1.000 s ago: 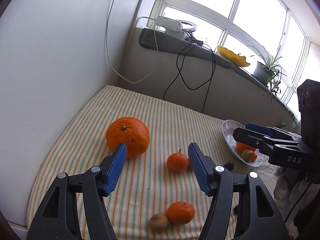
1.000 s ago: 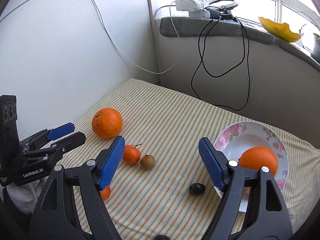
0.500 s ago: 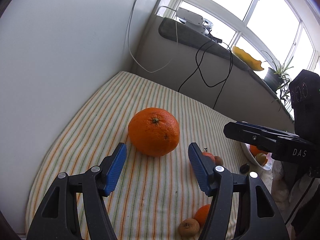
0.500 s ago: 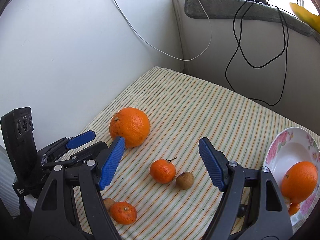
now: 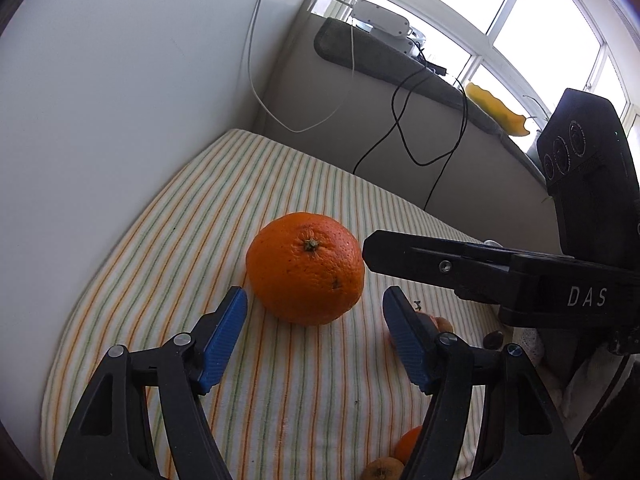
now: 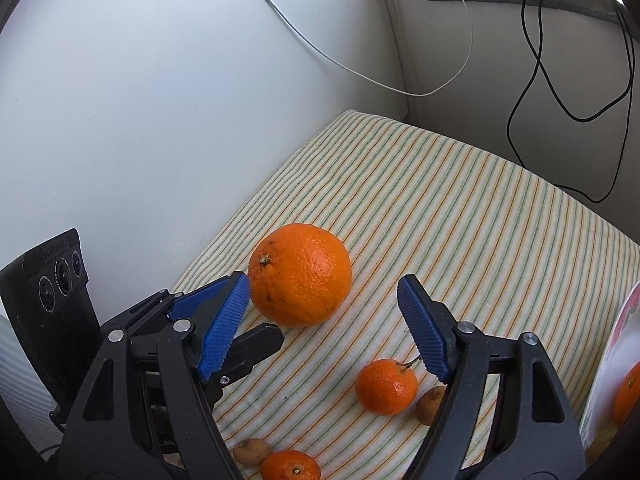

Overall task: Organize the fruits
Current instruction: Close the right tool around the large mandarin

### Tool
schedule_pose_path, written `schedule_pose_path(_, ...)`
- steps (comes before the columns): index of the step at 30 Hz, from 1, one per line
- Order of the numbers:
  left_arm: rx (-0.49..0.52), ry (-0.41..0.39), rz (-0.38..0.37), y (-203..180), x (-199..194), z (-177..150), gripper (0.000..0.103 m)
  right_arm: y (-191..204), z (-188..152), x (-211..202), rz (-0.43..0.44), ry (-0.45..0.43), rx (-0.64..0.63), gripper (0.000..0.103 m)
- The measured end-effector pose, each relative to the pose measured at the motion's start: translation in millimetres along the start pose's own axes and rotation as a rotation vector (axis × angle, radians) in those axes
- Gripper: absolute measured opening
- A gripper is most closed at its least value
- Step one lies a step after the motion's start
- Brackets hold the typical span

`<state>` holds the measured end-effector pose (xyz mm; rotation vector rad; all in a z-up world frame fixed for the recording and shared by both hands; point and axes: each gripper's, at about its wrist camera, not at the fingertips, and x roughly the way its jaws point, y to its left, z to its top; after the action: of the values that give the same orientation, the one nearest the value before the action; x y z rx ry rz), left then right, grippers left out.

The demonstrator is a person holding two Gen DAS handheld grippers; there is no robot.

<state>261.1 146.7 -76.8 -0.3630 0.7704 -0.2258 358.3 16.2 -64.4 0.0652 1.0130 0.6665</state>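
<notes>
Striped cloth carries a big orange. Left tool gapes wide just before it; right tool likewise, empty

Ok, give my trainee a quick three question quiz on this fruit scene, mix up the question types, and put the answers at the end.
1. True or false: the left gripper is shut on the large orange.
2. What lies nearest the stemmed tangerine? A) a small brown fruit B) a banana C) a spoon
3. Fill in: the fruits rest on a ______ cloth.

Key:
1. False; both the left gripper and the right gripper are open, empty, and pointed at the orange.
2. A
3. striped
</notes>
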Motion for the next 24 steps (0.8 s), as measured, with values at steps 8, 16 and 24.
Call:
schedule_pose_path(8, -0.017, 0.029, -0.020, 1, 9, 6, 0.070, -7, 6, 24, 0.057, 0.049, 0.054, 0.079)
schedule_pose_path(16, -0.041, 0.036, -0.035, 6, 12, 7, 0.070, -11, 10, 43, 0.076, 0.072, 0.075, 0.079)
schedule_pose_path(24, -0.044, 0.034, -0.035, 7, 13, 6, 0.068, -8, 13, 50, 0.129, 0.080, 0.087, 0.065)
